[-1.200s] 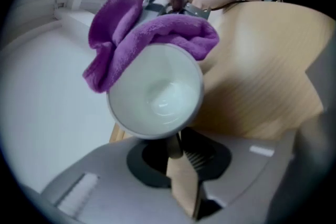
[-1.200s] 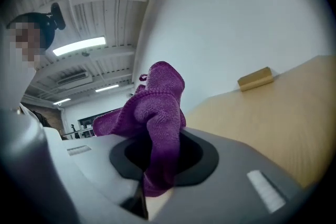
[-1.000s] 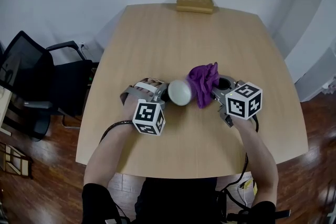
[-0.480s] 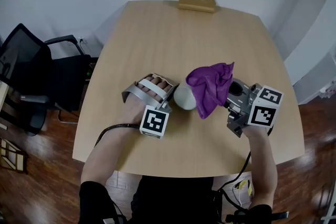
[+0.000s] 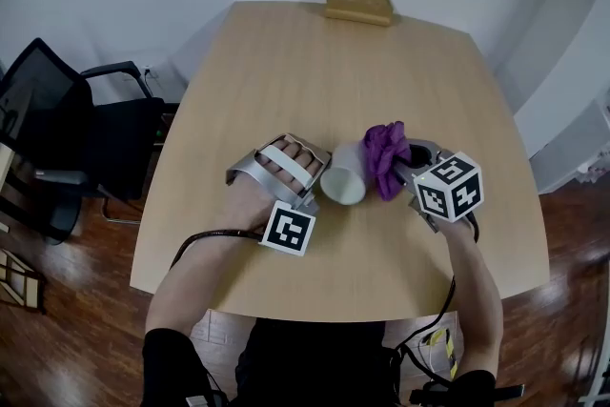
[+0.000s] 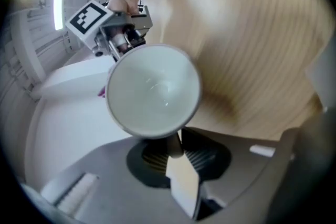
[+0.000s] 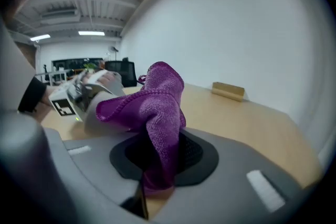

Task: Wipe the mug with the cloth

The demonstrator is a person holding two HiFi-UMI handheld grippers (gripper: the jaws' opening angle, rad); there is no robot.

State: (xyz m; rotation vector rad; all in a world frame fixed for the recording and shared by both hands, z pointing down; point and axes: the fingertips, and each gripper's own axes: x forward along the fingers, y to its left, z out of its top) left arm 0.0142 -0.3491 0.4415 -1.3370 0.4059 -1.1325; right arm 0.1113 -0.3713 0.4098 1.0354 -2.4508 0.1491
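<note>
My left gripper (image 5: 317, 183) is shut on the handle of a white mug (image 5: 345, 183) and holds it tilted above the table, its open mouth toward me. In the left gripper view the mug's empty inside (image 6: 153, 91) fills the middle, and the handle sits pinched between the jaws of that gripper (image 6: 175, 152). My right gripper (image 5: 398, 170) is shut on a purple cloth (image 5: 385, 155), which is bunched against the mug's right side. The cloth (image 7: 157, 113) drapes over the right gripper (image 7: 152, 186), with the mug (image 7: 94, 113) partly hidden behind it.
The wooden table (image 5: 334, 71) carries a small wooden block (image 5: 358, 5) at its far edge. A black office chair (image 5: 67, 138) stands to the left of the table. White walls close in behind and to the right.
The right gripper swung the cloth up and outward, then brought it back down against the mug's side. The left gripper rolled, so the mug's mouth now faces me.
</note>
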